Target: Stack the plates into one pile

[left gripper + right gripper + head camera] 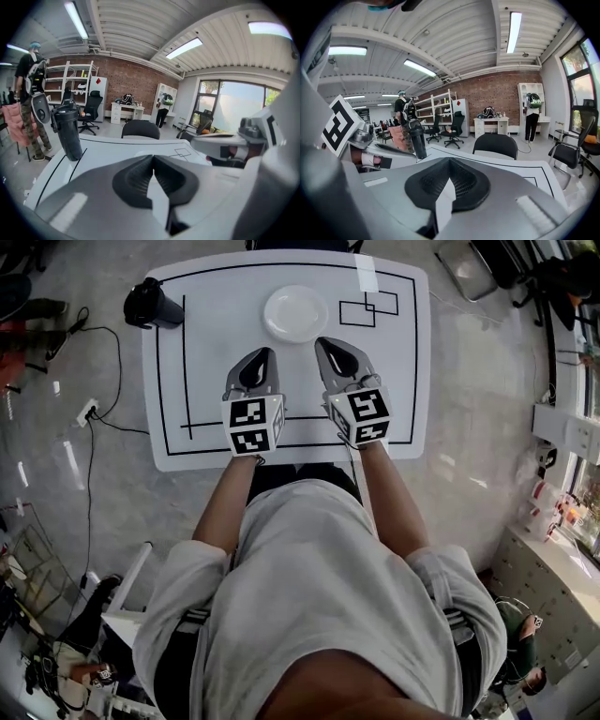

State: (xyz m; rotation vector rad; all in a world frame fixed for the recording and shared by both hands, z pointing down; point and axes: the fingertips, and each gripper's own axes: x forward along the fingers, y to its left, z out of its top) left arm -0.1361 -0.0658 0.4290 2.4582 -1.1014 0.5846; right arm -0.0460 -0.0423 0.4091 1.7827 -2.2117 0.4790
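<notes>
Head view: left tool (259,361), right tool (334,351) closed, empty.

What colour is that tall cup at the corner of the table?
The tall cup is black; the left gripper view shows it best.

Walls: bare red brick wall (497,91) at the back, plain white either side
Ceiling: white ribbed panels, long strip lights (513,23), all on
Windows: big dark-framed windows (234,105), loads of daylight
Floor: shiny grey floor (469,427), kinda concrete-looking
Furniture: black office chairs (496,143), white shelves (440,105), a white desk (490,123) against the brick
</notes>
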